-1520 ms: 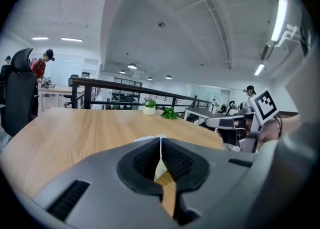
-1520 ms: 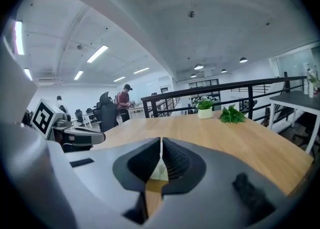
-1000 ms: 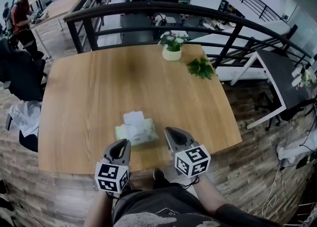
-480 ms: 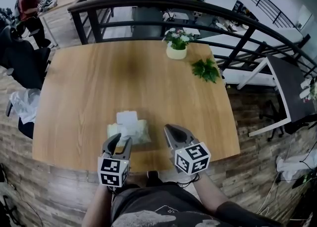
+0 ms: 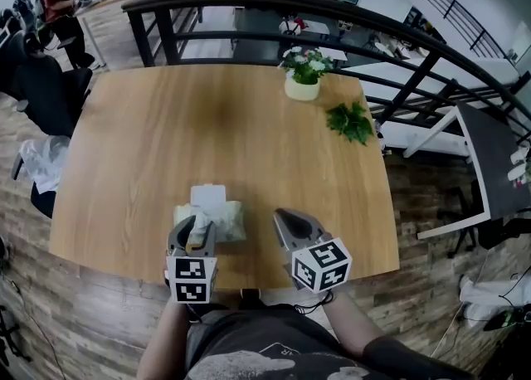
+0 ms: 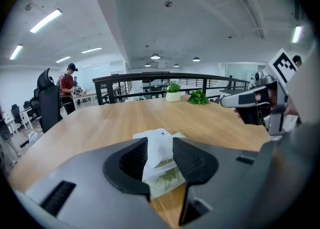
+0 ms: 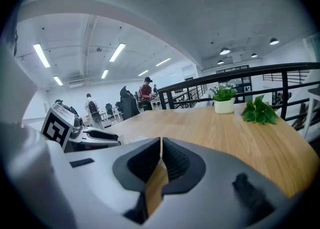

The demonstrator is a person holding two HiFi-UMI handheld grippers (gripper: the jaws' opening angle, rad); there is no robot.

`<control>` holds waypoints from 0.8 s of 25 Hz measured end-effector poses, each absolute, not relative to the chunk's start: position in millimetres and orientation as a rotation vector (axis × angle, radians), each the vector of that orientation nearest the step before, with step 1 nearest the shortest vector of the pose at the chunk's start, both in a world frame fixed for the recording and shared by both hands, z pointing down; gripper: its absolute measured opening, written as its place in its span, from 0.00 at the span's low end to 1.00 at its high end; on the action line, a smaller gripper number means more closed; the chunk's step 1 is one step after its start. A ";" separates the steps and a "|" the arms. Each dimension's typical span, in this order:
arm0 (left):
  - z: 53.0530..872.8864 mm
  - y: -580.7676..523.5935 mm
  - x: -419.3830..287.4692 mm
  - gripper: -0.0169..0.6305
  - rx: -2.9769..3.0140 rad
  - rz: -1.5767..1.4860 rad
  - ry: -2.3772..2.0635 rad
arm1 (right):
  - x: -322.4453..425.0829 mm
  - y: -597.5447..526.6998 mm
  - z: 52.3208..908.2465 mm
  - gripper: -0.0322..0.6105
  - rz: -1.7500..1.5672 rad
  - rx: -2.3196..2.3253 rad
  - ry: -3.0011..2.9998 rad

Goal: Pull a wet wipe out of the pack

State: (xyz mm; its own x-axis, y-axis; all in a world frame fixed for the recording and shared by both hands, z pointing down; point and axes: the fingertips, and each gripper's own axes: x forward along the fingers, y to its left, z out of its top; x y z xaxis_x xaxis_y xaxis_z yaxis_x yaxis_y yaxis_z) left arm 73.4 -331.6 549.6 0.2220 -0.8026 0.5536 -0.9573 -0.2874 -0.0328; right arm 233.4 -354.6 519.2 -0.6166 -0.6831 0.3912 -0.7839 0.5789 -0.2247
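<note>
From above, the wet wipe pack [image 5: 222, 222] lay near the wooden table's [image 5: 249, 138] front edge, partly under the left gripper [image 5: 192, 236]. Only the left gripper view showed its jaws opening, with a white wipe [image 6: 159, 145] rising from the pack (green-printed) in the gap between them. The right gripper [image 7: 161, 160], beside the pack, was closed on nothing. At the far edge, a white pot [image 5: 302, 88] held flowers.
</note>
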 end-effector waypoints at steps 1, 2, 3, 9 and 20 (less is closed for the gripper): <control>550.3 -332.4 73.2 0.27 2.174 0.687 -1.645 | 233.8 -355.4 519.5 0.09 0.555 1.210 -2.552; 550.7 -332.5 73.6 0.27 2.164 0.685 -1.639 | 234.2 -355.6 519.3 0.09 0.562 1.210 -2.555; 550.6 -332.0 74.1 0.27 2.159 0.685 -1.632 | 234.2 -355.1 518.7 0.09 0.575 1.209 -2.560; 549.9 -330.7 69.4 0.13 2.144 0.702 -1.639 | 227.5 -354.8 514.6 0.09 0.581 1.165 -2.585; 539.4 -326.3 38.4 0.05 2.160 0.618 -1.601 | 184.1 -345.5 513.9 0.09 0.531 1.078 -2.580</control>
